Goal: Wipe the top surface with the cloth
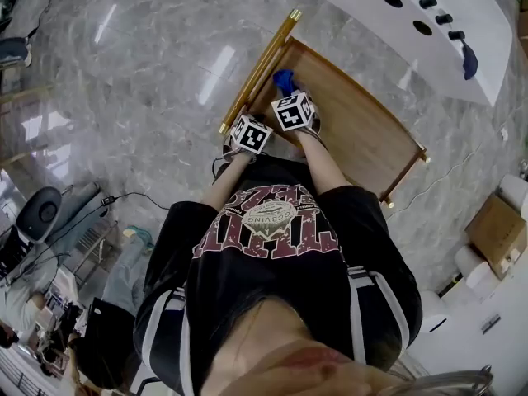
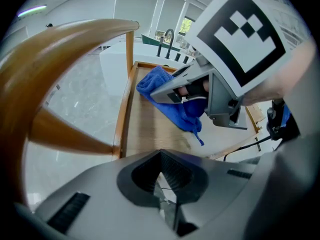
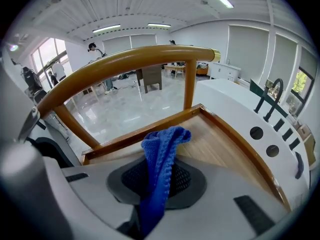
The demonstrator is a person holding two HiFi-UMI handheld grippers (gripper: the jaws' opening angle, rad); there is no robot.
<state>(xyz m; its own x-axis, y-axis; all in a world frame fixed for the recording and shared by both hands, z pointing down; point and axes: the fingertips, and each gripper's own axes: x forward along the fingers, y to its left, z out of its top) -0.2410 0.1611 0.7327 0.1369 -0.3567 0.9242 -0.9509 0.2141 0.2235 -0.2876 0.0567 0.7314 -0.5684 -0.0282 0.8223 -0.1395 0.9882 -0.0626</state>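
A wooden tray top (image 1: 363,126) with a raised rim and a brass handle bar (image 1: 262,66) lies in front of me. My right gripper (image 1: 290,99) is shut on a blue cloth (image 1: 283,79) near the handle end of the top. In the right gripper view the blue cloth (image 3: 161,169) stands up out of the right gripper (image 3: 157,186). From the left gripper view, the blue cloth (image 2: 167,91) hangs from the right gripper (image 2: 200,91) down to the wood (image 2: 147,131). My left gripper (image 1: 247,129) is beside it at the tray's near edge; its jaws (image 2: 162,184) are shut with nothing in them.
A white counter (image 1: 437,11) with round holes and a black tap stands beyond the tray. Grey marble floor (image 1: 140,64) surrounds it. A cardboard box (image 1: 495,231) sits at right, and a chair (image 1: 37,213) and cables at left.
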